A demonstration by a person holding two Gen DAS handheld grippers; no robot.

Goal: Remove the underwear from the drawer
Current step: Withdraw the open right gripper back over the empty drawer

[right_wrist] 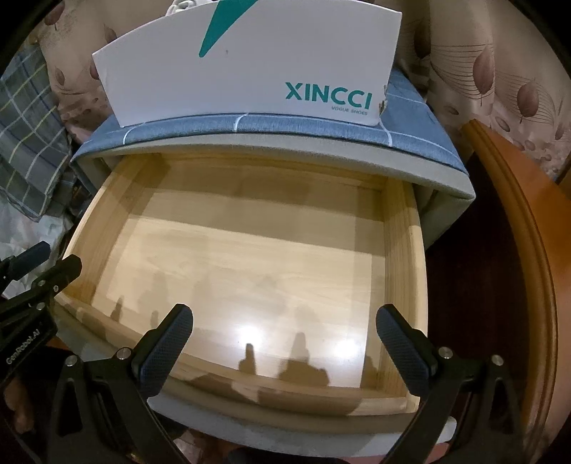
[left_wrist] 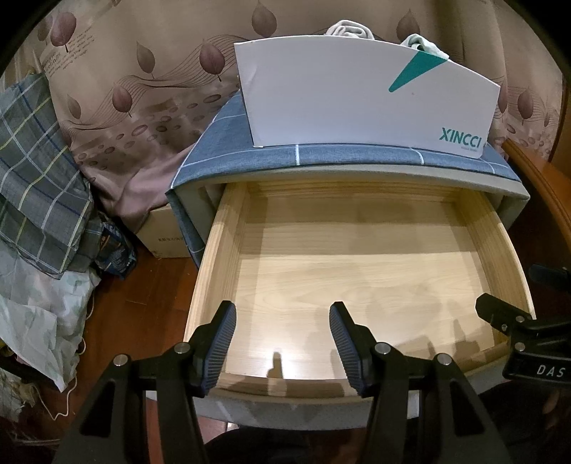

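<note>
The pale wooden drawer (left_wrist: 357, 271) (right_wrist: 249, 257) is pulled out, and its floor is bare in both wrist views. Above it, on the bedside cabinet, stands a white XINCCI shoe box (left_wrist: 357, 100) (right_wrist: 249, 71). Pale folded underwear (left_wrist: 348, 28) (right_wrist: 182, 4) shows over its rim. My left gripper (left_wrist: 282, 308) hangs open over the drawer's front left with nothing between its fingers. My right gripper (right_wrist: 285, 312) is open and wider, over the front right, also with nothing in it. Each gripper shows at the edge of the other's view: right gripper (left_wrist: 499, 314), left gripper (right_wrist: 53, 271).
A blue checked cloth (left_wrist: 221, 142) (right_wrist: 321, 125) covers the cabinet top. Plaid fabric (left_wrist: 39, 185) and a cardboard box (left_wrist: 160, 232) lie on the floor to the left. A leaf-patterned curtain (left_wrist: 142, 71) hangs behind. An orange wooden furniture edge (right_wrist: 517, 214) runs close on the right.
</note>
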